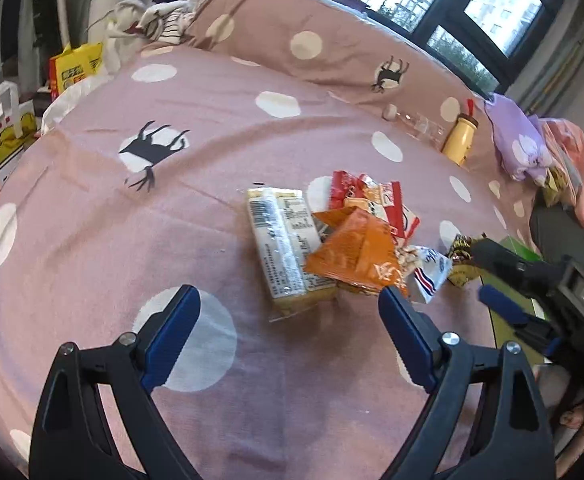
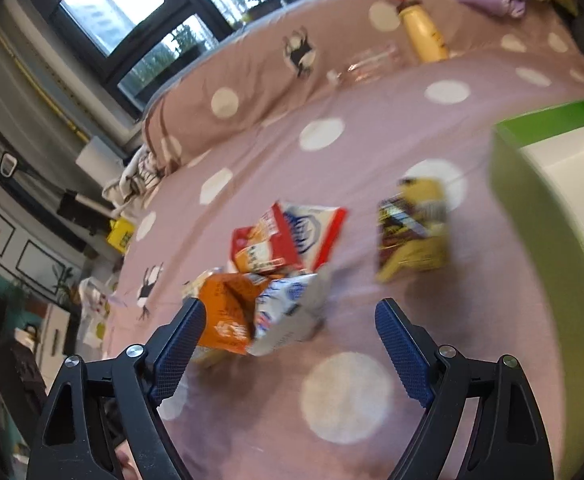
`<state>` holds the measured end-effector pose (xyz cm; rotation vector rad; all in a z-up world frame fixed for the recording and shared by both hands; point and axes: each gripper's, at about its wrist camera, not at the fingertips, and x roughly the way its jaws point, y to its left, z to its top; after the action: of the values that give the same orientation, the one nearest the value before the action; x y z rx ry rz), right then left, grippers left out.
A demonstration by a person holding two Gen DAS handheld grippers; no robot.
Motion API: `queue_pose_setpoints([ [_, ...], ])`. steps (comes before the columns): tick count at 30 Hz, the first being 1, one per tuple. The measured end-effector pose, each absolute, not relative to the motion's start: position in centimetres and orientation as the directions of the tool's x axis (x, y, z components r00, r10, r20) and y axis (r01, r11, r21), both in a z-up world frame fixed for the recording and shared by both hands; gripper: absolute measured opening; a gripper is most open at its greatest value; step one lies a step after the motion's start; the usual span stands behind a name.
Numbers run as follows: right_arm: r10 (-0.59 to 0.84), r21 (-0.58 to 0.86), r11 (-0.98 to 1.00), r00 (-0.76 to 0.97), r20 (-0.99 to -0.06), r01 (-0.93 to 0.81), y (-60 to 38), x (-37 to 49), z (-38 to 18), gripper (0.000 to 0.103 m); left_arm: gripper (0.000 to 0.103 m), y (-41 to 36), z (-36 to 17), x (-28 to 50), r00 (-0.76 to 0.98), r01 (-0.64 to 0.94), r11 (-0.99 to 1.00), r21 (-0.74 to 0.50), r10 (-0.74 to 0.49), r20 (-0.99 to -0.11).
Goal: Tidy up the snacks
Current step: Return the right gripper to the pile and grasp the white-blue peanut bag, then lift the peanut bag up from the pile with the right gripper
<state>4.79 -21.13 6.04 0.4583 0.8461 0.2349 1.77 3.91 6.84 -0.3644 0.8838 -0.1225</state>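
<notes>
Two black grippers with blue finger pads, hovering over a pink polka-dot bedspread (image 1: 92, 208). Left gripper (image 1: 288, 312) spread wide, holding nothing. Right gripper (image 2: 290, 320) likewise wide open and empty. Between them, a loose pile of snacks: pale yellow clear-wrapped wafer pack (image 1: 284, 244), orange triangular crisp packet (image 1: 356, 252) overlapping it, red-and-white packet (image 1: 372, 200) behind. Yellow-and-brown packet (image 2: 412, 232) apart, near green-rimmed box (image 2: 532, 216).

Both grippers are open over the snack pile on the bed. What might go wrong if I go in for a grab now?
1. The orange triangular packet overlaps the pale yellow wafer pack and the white-and-blue pouch, so a grab may lift two or drag the neighbours.
2. The right-wrist view is motion-blurred, so aim may be off.
3. The right gripper sits close beside the left gripper; they could collide over the pile.
</notes>
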Motion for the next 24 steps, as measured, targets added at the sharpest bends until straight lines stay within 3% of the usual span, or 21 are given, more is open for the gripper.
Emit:
queue_pose_setpoints([
  [7,0.344,0.427,0.904,0.604,-0.719,-0.007,-18.8,8.0,4.0,0.069,0.090,4.7,6.7,1.8,0.625,-0.064,0.914,-0.401,-0.276,-0.730],
  [9,0.334,0.414,0.910,0.587,-0.738,0.003,-18.6,8.6,3.2,0.052,0.090,4.6,6.8,1.8,0.628,-0.065,0.914,-0.400,-0.274,-0.728],
  [17,0.369,0.433,0.901,0.591,-0.717,-0.037,-19.3,6.5,4.4,0.049,0.090,4.8,6.8,1.8,0.625,-0.058,0.913,-0.404,-0.282,-0.728],
  [24,0.544,0.529,0.829,0.477,-0.690,-0.179,-19.0,3.5,5.1,0.049,0.090,4.6,7.1,1.4,0.620,-0.054,0.916,-0.396,-0.281,-0.733],
])
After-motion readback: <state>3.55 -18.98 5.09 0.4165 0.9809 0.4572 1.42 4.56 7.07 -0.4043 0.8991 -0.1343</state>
